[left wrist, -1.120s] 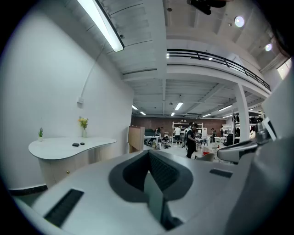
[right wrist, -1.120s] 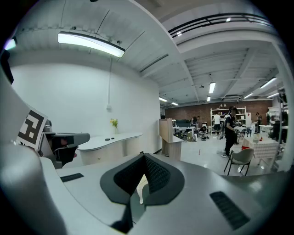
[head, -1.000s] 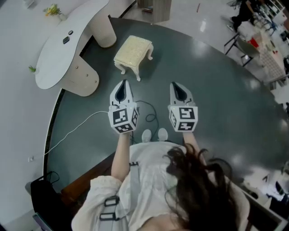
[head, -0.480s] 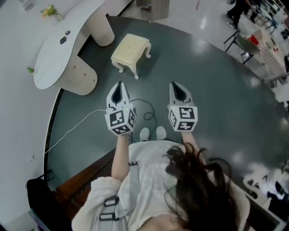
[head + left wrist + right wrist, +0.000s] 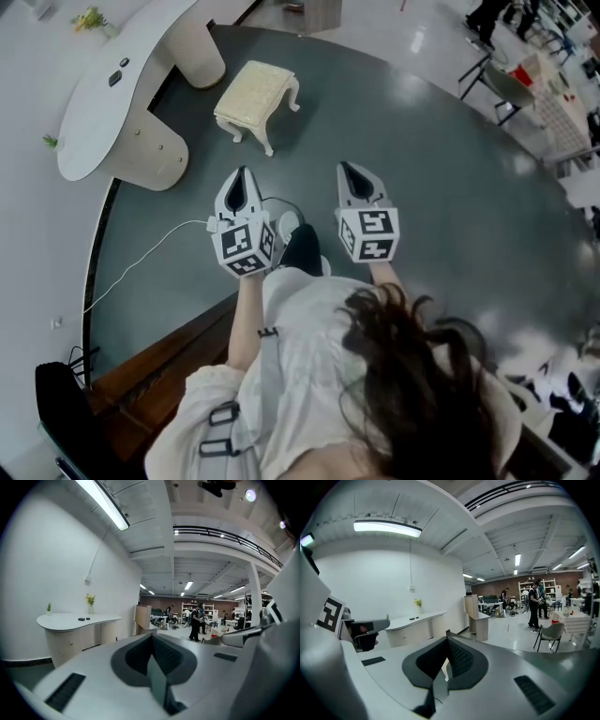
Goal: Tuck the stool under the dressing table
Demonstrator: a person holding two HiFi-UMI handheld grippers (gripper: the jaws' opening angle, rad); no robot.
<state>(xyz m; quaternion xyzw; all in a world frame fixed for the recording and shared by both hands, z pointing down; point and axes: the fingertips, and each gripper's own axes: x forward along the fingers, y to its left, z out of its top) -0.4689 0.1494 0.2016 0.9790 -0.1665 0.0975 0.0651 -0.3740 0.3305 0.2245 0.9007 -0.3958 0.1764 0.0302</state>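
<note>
Both my jaw pairs are pressed together on nothing. The stool (image 5: 255,92) stands far and left, just right of the dressing table (image 5: 98,117), well apart from me. My left gripper (image 5: 240,176) is nearer it than my right gripper (image 5: 350,171).

Textured cream stool (image 5: 255,91), smooth white dressing table (image 5: 101,117)
</note>
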